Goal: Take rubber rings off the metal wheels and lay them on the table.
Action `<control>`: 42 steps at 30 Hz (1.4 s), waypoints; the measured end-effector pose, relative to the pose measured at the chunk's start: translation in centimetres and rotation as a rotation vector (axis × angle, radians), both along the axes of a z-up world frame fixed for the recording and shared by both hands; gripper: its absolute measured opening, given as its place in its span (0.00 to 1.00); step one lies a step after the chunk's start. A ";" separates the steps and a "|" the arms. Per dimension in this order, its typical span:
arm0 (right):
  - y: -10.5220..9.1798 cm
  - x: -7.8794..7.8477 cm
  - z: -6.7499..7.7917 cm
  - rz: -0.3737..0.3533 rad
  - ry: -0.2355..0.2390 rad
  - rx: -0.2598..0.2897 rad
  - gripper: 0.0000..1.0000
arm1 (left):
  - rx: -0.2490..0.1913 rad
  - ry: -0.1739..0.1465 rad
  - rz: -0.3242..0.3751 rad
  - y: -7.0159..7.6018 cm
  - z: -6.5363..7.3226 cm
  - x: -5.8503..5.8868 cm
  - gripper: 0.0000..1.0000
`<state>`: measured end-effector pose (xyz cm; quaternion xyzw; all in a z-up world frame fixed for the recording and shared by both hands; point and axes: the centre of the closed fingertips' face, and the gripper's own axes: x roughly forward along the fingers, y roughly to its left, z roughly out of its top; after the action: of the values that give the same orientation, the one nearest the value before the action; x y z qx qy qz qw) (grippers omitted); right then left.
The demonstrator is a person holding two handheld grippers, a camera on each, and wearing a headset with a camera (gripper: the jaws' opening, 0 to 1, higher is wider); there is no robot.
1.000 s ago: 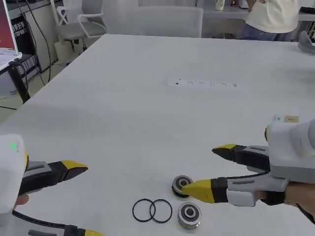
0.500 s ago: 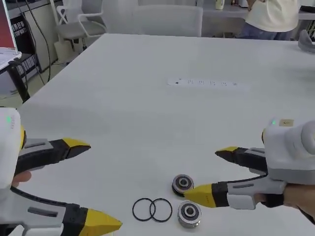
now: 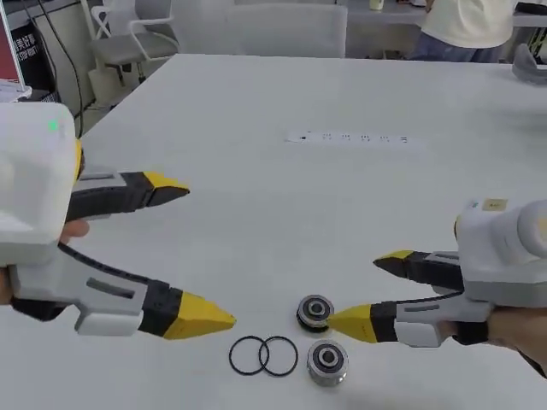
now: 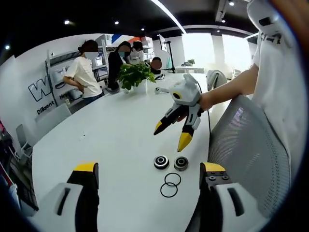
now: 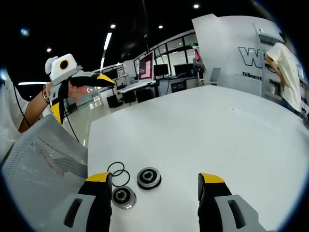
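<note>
On table (image 3: 256, 128), 2 rings (image 3: 263, 355) beside 2 wheels (image 3: 315, 312), left tongs (image 3: 210, 254) apart, right tongs (image 3: 352, 291) apart

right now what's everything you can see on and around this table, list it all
metal wheels: 2, silver with dark centres, near edge of the table
rubber rings: 2, black, flat on the table just left of the wheels, touching each other
power strip: 1, white, middle of the table
table: 1, white
chairs: 2, pale grey, far end
plant: 1, green, on the table's far end
people: several, standing beyond the table
left hand-held gripper: 1, white and black with yellow tips, open, above the table at left
right hand-held gripper: 1, same colours, open, low at right, one tip beside the farther wheel
</note>
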<state>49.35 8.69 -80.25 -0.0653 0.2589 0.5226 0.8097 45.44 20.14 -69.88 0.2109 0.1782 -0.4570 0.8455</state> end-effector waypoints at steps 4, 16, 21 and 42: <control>-0.1 0.0 -0.4 0.007 -0.011 -0.019 0.61 | 0.018 -0.034 -0.037 -1.1 0.6 1.1 0.81; -0.4 0.1 -1.8 0.027 -0.012 -0.069 0.52 | -0.029 -0.095 -0.138 -6.1 2.5 3.7 0.73; -0.3 0.1 -2.0 0.031 -0.014 -0.070 0.48 | -0.037 -0.090 -0.171 -7.9 1.7 4.5 0.69; 0.3 -0.6 -2.9 0.069 -0.008 -0.107 0.38 | -0.017 0.028 -0.163 -9.8 -7.7 5.0 0.50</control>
<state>48.78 8.95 -83.14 -0.1193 0.2809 0.5353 0.7876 50.43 10.35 -77.54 0.2111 0.1683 -0.5288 0.8047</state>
